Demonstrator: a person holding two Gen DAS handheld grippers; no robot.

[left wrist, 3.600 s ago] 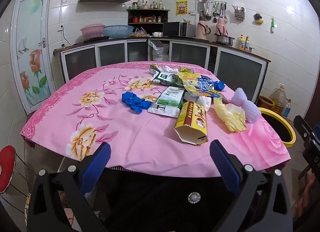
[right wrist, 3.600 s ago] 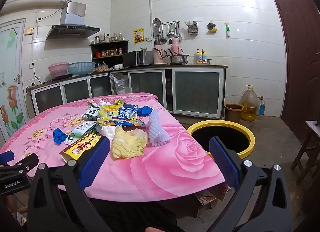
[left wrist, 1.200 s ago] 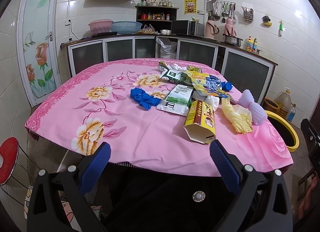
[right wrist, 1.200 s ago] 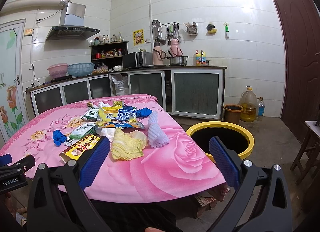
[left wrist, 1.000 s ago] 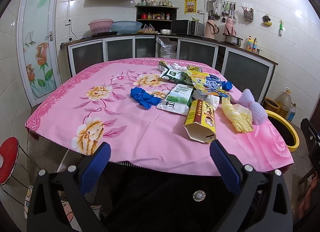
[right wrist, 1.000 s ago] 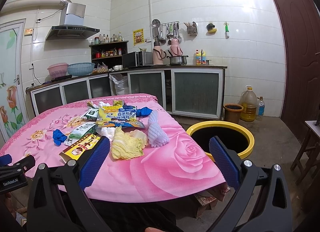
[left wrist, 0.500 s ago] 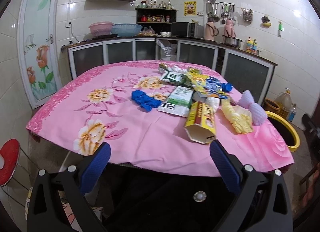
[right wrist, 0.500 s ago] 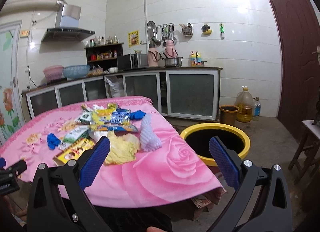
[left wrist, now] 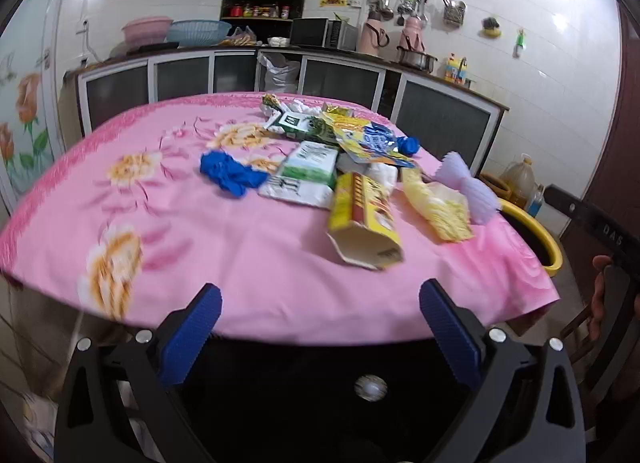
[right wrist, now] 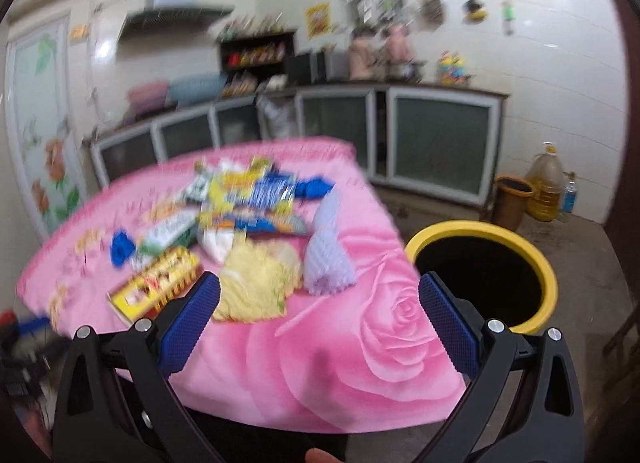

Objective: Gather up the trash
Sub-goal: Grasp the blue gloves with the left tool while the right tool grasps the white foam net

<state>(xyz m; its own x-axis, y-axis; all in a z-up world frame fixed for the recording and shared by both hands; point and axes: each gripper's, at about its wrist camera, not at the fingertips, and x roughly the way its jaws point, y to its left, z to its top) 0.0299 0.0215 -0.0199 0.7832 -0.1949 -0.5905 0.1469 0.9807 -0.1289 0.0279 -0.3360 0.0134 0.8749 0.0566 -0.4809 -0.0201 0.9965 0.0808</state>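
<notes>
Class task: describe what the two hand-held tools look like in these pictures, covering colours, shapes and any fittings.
Both look alike. The left tool and the right tool each have two black angular arms with triangular cut-outs and silver round bolts. Each arm ends in a blue finger pad with a fine ribbed texture. No cables show.

The tabletop (left wrist: 248, 247) wore smooth pink floral cloth; the yellow carton (left wrist: 366, 219) looked like matt cardboard; the snack wrappers (left wrist: 370, 139) were glossy foil.

White glossy wall tiles (left wrist: 540, 75) back a dark countertop (left wrist: 448, 81) over frosted glass-fronted cabinets (left wrist: 440, 129), beside a flower-painted door (left wrist: 24, 123).
</notes>
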